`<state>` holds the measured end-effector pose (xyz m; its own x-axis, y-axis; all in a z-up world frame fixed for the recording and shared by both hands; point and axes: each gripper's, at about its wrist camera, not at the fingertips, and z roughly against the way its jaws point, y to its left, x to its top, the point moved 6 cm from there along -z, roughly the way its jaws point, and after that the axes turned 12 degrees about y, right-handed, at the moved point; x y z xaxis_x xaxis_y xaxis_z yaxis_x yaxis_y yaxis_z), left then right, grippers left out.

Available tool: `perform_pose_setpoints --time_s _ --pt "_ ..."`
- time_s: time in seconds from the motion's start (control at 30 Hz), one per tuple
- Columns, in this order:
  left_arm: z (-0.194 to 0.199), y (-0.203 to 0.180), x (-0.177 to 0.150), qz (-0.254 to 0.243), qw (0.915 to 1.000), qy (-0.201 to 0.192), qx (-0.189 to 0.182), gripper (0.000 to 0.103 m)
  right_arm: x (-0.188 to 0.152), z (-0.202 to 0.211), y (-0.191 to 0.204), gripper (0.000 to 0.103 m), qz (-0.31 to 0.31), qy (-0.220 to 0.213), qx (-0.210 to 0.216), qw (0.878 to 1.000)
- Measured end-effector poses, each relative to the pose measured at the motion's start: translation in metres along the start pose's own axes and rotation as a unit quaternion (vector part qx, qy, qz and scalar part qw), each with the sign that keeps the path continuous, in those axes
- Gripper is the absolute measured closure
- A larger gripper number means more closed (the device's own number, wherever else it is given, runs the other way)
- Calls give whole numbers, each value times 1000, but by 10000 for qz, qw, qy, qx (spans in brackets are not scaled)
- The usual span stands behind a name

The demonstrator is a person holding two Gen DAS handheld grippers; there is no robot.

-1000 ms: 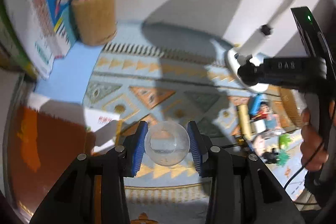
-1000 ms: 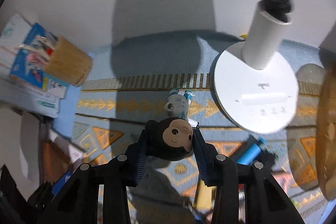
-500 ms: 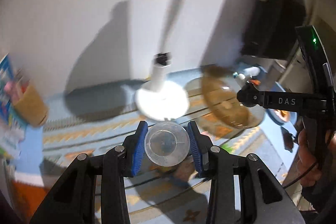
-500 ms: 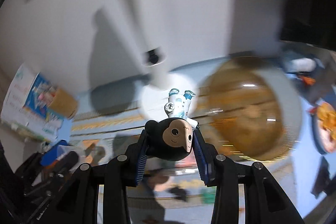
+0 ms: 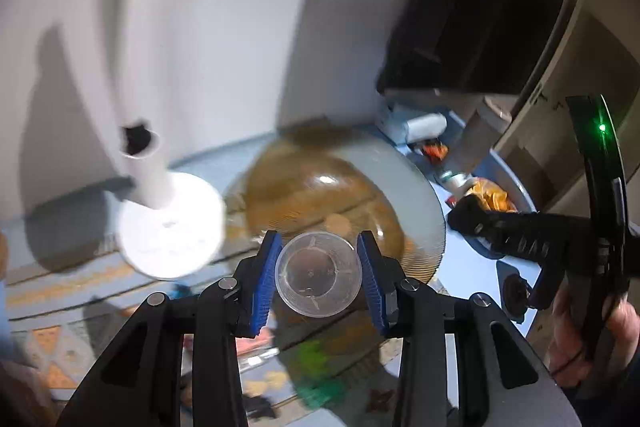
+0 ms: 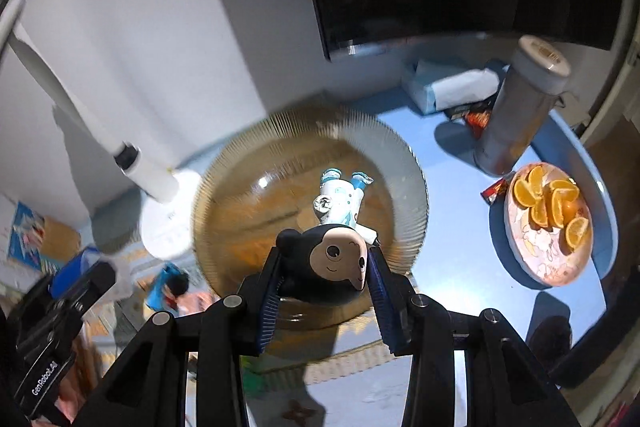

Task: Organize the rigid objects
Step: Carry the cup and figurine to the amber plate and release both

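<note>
The left gripper (image 5: 318,277) has its jaws clenched on a small clear plastic cup (image 5: 318,275), whose open mouth faces the camera between the blue pads (image 5: 262,281). Just beyond the jaws lies a wide amber glass bowl (image 5: 424,207) with a ribbed rim, blurred in this view. Ahead and to the left of the jaws stands a white lamp base (image 5: 168,231) with its white post rising upward. To the right of the jaws, the other gripper's black body is in view, held by the right hand (image 5: 576,343).

The right gripper (image 6: 324,281) grasps a black monkey-head figure (image 6: 328,269), its tan face turned toward the camera and tilted to the right. Fixed to it and pointing away from the jaws is a white-and-blue figurine body (image 6: 342,199), feet farthest out. Directly beyond the jaws is the amber glass bowl (image 6: 224,195). Further right of the jaws, well apart from the bowl, a plate of orange slices (image 6: 548,227) rests on the blue bench (image 6: 448,147), and beyond it stands a tall grey canister (image 6: 520,115). To the left, the white lamp base (image 6: 164,223) sits beside the bowl.
</note>
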<state>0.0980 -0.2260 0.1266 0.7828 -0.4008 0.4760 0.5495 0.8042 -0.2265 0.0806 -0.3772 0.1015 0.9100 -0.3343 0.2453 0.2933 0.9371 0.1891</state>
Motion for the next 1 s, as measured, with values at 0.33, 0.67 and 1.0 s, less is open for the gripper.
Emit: perform_pose_setpoints --time_s 0.33,0.67,1.0 --pt "-90 -32 -1 300 9969 716 124 67 -12 -67 -17 62 396 1020 386 9932" --pt "-80 -17 -8 745 9942 770 30 38 3 -40 -49 34 231 582 152 9979" --pt "-3 29 -40 1340 9902 289 281 29 -10 -30 -21 34 200 518 363 9978"
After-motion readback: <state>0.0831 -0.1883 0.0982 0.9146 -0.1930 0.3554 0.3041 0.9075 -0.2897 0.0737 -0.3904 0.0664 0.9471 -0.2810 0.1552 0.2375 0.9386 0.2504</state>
